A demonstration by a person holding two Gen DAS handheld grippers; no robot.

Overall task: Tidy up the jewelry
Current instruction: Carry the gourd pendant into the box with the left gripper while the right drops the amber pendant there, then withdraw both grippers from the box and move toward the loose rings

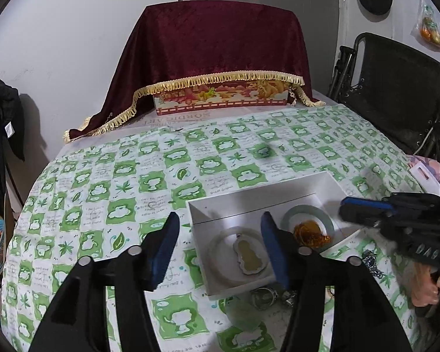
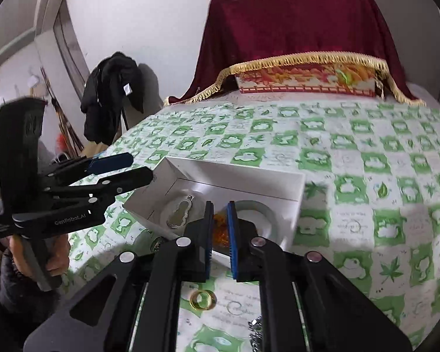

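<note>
Right tool (image 2: 220, 234), closed and empty, is hovering at the shallow white cardboard box (image 2: 237, 176) holding the amber bead bracelet (image 2: 221, 228), left tool (image 1: 220, 249) half open: nudging the light box risks spilling it across the surface.

Left hand-held gripper (image 1: 220, 246): black arms, blue pads, silver rivets (white "GenRobot.AI" lettering); dark sleeve (image 2: 6, 275).

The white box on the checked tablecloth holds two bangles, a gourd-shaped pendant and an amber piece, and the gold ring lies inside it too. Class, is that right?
Not quite: the gold ring lies outside the white box, on the tablecloth, as the right wrist view shows. The rest holds.
</note>
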